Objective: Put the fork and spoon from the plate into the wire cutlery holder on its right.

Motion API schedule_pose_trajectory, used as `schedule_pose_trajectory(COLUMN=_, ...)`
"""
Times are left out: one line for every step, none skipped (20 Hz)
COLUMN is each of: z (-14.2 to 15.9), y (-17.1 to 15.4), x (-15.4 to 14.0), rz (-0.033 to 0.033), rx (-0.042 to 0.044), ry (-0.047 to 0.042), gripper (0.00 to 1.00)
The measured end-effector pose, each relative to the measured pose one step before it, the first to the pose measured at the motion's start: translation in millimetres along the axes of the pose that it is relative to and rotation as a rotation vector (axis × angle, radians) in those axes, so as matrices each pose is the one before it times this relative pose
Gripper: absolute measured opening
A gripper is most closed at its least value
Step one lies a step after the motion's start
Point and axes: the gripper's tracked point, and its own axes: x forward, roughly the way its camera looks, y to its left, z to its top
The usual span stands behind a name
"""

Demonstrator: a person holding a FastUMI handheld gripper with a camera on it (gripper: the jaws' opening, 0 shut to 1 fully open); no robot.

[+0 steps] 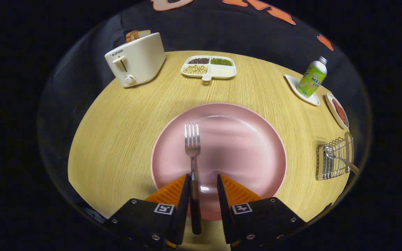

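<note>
Gripper fingers are held apart around the handle of the steel fork with a dark handle, nothing clamped yet.

Its handle is seen close against the left finger, a gap left to the right one; its tines are laid on the round pink plate, convenient for a pinch. To the plate's right on the wood-grain tabletop, the wire cutlery holder already carries the metal spoon. Beyond, a white toaster is kept clear.

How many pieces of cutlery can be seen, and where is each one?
2. The silver metal fork lies on the round pink plate, its dark handle between the open fingers of the hand-held gripper. The silver metal spoon rests in the wire cutlery holder.
</note>
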Motion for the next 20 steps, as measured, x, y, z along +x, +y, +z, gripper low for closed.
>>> schedule_pose_trajectory(z=-3.74, y=2.56, x=1.78, rz=0.00562, rx=-0.01206, ry=0.01556, gripper=0.41)
schedule_pose_trajectory(z=0.11, y=-1.18, x=-1.01, rz=-0.00562, rx=-0.01546, ry=0.00100, gripper=0.32)
schedule_pose_trajectory(z=1.82, y=-0.33, x=1.65, rz=0.00100, rx=-0.01372, ry=-0.01123, gripper=0.29)
schedule_pose_trajectory(z=-0.19, y=0.20, x=0.74, rz=0.00573, rx=-0.00469, ry=0.00529, gripper=0.22)
schedule_pose_trajectory(z=-0.75, y=1.36, x=-0.97, rz=0.01006, rx=0.00217, ry=-0.00349, gripper=0.17)
schedule_pose_trajectory(z=1.01, y=-1.86, x=-0.80, rz=-0.00402, rx=0.00243, ry=-0.00251, gripper=0.12)
schedule_pose_trajectory(z=2.80, y=-3.76, x=-1.42, rz=-0.00577, rx=0.00516, ry=-0.01291, gripper=0.10)
schedule_pose_trajectory(z=4.70, y=-3.43, x=-2.45, rz=-0.00109, rx=0.00292, ry=-0.02010, gripper=0.08)
schedule_pose_trajectory(z=3.55, y=-2.73, x=-2.07, rz=0.00074, rx=0.00268, ry=-0.01855, gripper=0.07)
schedule_pose_trajectory(z=0.26, y=-5.89, x=-2.56, rz=-0.00513, rx=-0.00497, ry=-0.00072, gripper=0.07)
schedule_pose_trajectory(z=0.72, y=-7.85, x=-2.05, rz=-0.01070, rx=-0.00333, ry=-0.00805, gripper=0.07)
schedule_pose_trajectory(z=2.52, y=-7.22, x=-4.02, rz=-0.00537, rx=0.00398, ry=-0.01090, gripper=0.07)
schedule_pose_trajectory(z=2.77, y=-3.94, x=-3.75, rz=0.00605, rx=0.01299, ry=-0.01417, gripper=0.07)
schedule_pose_trajectory(z=3.85, y=-5.21, x=-4.64, rz=0.00137, rx=0.01698, ry=-0.01681, gripper=0.07)
schedule_pose_trajectory(z=3.56, y=-6.48, x=-5.17, rz=0.00032, rx=0.01468, ry=-0.01734, gripper=0.07)
schedule_pose_trajectory(z=4.62, y=-6.18, x=-5.94, rz=-0.00161, rx=0.01364, ry=-0.01818, gripper=0.07)
schedule_pose_trajectory(z=3.81, y=-5.39, x=-5.51, rz=-0.00030, rx=0.01363, ry=-0.01802, gripper=0.07)
schedule_pose_trajectory(z=5.16, y=-5.88, x=-6.67, rz=-0.00068, rx=0.01341, ry=-0.01832, gripper=0.07)
schedule_pose_trajectory(z=4.82, y=-5.77, x=-6.38, rz=0.00102, rx=0.01274, ry=-0.02077, gripper=0.07)
schedule_pose_trajectory(z=6.56, y=-6.96, x=-7.56, rz=-0.00367, rx=0.01060, ry=-0.02240, gripper=0.07)
